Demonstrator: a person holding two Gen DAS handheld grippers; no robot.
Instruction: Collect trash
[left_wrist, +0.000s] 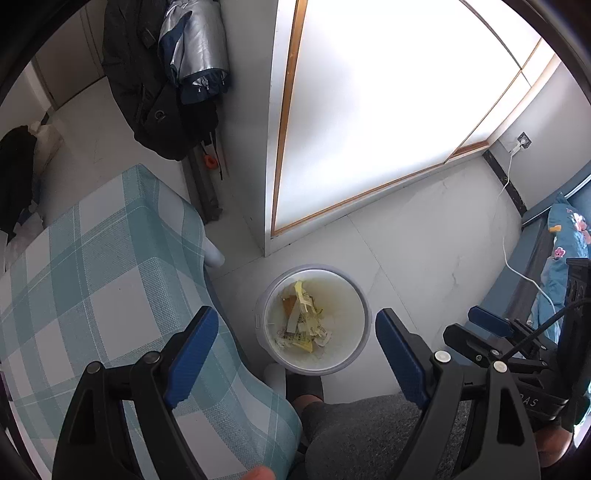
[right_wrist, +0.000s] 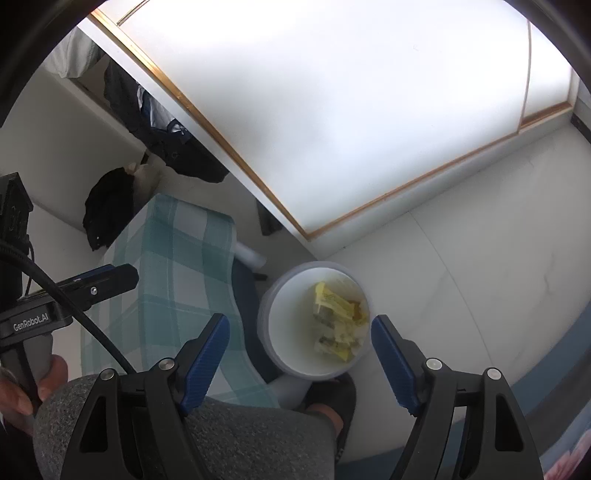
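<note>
1. A round white plastic waste bin (left_wrist: 313, 319) stands on the pale tiled floor (left_wrist: 424, 236), just beside the corner of a table under a teal-and-white checked cloth (left_wrist: 110, 266). That spot looks chosen so scraps can drop straight off the table edge into it.
2. Inside the bin lies the collected trash — crumpled yellow and white paper wrappers (left_wrist: 303, 325) with a brownish scrap among them. They sit low in the bin, heaped toward one side.
3. The left gripper (left_wrist: 295, 350), black with blue ribbed pads, points steeply down over the bin. Its jaws stand wide and hold nothing.
4. The right gripper (right_wrist: 300, 354) hangs above the same bin, also wide apart and empty; nothing lies between its pads. Both empty over the bin suggests a drop just made.
5. The person's grey-trousered knee (right_wrist: 207, 435) and a dark slipper (right_wrist: 332, 402) show below, touching the bin's base.
6. Readable writing: "GenRobot.AI" on the left gripper's body in the right view, and the letters "AS" on the right gripper's body in the left view. Print on the wrappers is too small to read.
</note>
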